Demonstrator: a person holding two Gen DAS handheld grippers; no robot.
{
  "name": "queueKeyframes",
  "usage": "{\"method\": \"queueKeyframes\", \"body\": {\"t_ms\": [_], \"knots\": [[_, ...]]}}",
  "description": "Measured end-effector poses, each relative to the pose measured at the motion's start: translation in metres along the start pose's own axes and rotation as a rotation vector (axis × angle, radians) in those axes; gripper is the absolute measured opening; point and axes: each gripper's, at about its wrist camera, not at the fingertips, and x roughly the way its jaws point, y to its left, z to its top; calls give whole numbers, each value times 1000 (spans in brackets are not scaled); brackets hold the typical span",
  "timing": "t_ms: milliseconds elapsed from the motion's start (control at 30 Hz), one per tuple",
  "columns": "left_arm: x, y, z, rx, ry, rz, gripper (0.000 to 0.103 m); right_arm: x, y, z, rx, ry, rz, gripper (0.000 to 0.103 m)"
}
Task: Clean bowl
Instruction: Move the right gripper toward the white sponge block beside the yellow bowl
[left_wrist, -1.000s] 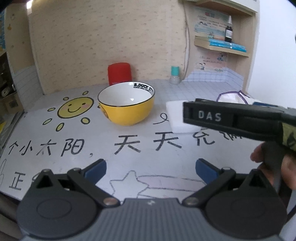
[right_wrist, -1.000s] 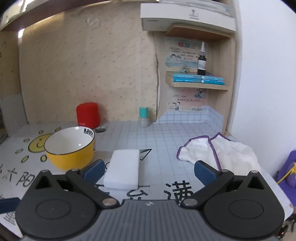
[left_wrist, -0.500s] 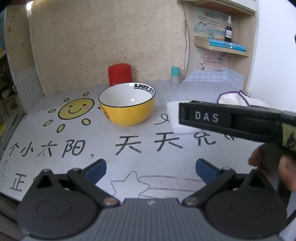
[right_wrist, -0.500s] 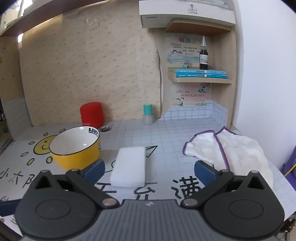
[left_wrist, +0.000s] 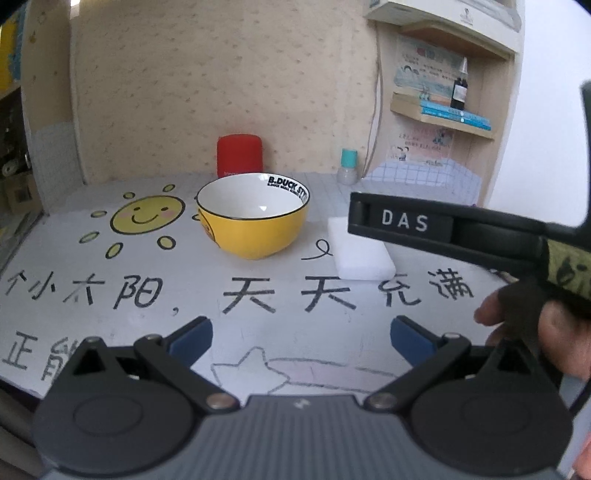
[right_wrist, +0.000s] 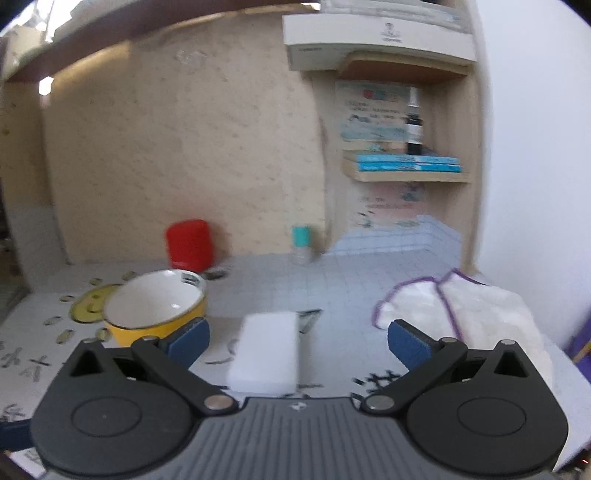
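**On the counter, cleaning not yet begun**

Your bowl (left_wrist: 253, 216) sits upright on the counter (left_wrist: 332, 317), sponge (right_wrist: 267, 349) just beside it, untouched. Left tool (left_wrist: 301, 338) and right tool (right_wrist: 298, 339) both gape, empty. Grab the sponge; wiping remains.

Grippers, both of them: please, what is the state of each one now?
Left gripper: open, holding nothing, above the table mat.
Right gripper: open, holding nothing; the white sponge lies on the table between its fingers.
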Motion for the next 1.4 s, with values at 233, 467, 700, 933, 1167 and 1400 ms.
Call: {"method": "queueKeyframes", "body": {"t_ms": [233, 467, 700, 933, 1167, 1400], "knots": [[-2, -1, -1, 42, -32, -9, 103, 1, 0, 7, 9, 8, 41, 103], [1, 1, -1, 59, -24, 5, 103, 5, -4, 8, 23, 39, 23, 103], [6, 5, -5, 67, 0, 17, 103, 4, -3, 3, -7, 50, 62, 103], [5, 12, -6, 72, -24, 63, 103, 0, 2, 2, -64, 34, 68, 103], [3, 11, -5, 80, -33, 89, 103, -2, 2, 2, -61, 12, 87, 103], [-1, 9, -6, 84, -54, 87, 103, -2, 7, 1, -87, 35, 129, 103]]}}
